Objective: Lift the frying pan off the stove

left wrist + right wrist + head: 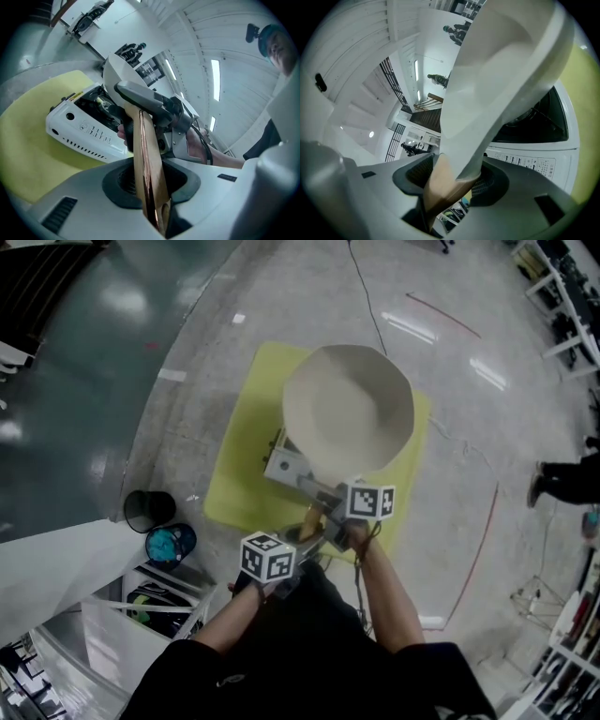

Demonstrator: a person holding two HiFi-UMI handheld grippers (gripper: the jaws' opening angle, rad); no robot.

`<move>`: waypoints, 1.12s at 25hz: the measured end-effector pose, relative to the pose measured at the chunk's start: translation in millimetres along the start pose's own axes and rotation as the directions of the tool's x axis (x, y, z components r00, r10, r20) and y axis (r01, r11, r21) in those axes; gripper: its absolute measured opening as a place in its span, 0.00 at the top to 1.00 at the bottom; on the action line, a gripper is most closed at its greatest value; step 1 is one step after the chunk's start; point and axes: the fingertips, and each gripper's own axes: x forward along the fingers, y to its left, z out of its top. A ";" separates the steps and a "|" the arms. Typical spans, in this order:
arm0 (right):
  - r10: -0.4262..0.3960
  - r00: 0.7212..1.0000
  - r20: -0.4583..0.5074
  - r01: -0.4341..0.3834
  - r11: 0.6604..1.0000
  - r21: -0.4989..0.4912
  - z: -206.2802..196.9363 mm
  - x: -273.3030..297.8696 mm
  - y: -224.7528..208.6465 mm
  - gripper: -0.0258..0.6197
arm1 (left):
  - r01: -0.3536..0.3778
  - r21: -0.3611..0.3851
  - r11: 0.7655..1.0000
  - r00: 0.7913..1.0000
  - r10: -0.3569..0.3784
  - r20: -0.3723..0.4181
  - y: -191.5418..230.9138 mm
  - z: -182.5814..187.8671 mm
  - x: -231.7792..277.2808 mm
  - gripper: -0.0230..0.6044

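Note:
The cream frying pan (pixel 347 409) hangs tilted over the white portable stove (pixel 284 465), which stands on a yellow mat (pixel 239 460). Its wooden handle (pixel 314 521) runs back toward me. My right gripper (pixel 352 519) is shut on the handle close to the pan, and my left gripper (pixel 302 547) is shut on it further back. In the left gripper view the handle (pixel 145 154) stands on edge between the pads (pixel 123 180), with the stove (pixel 79 126) beyond. In the right gripper view the pan (pixel 501 70) fills the frame above the stove's black burner (pixel 534 117), its handle (pixel 440 187) clamped by the right gripper (pixel 450 180).
A black bin (pixel 148 510) and a blue-lidded container (pixel 170 543) stand left of the mat, beside a white cart (pixel 141 610). A black cable (pixel 366 296) runs away over the floor. A person's legs (pixel 562 479) show at the right edge, near white racks (pixel 562 296).

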 end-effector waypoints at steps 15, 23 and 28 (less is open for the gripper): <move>0.007 1.000 0.025 -0.004 0.995 -0.099 -28.5 -66.8 54.2 0.59 | 0.028 0.078 0.997 0.997 -0.033 0.065 -77.1 -31.3 -9.6 0.77; 0.018 1.000 0.023 -0.015 0.992 -0.125 -72.1 -99.6 71.7 0.58 | 0.026 0.114 0.993 0.997 -0.033 0.068 -111.4 -73.8 -19.6 0.76; 0.037 0.998 0.047 -0.030 0.988 -0.149 -77.8 -109.8 90.2 0.58 | 0.018 0.157 0.987 0.997 -0.029 0.070 -125.7 -77.2 -30.4 0.76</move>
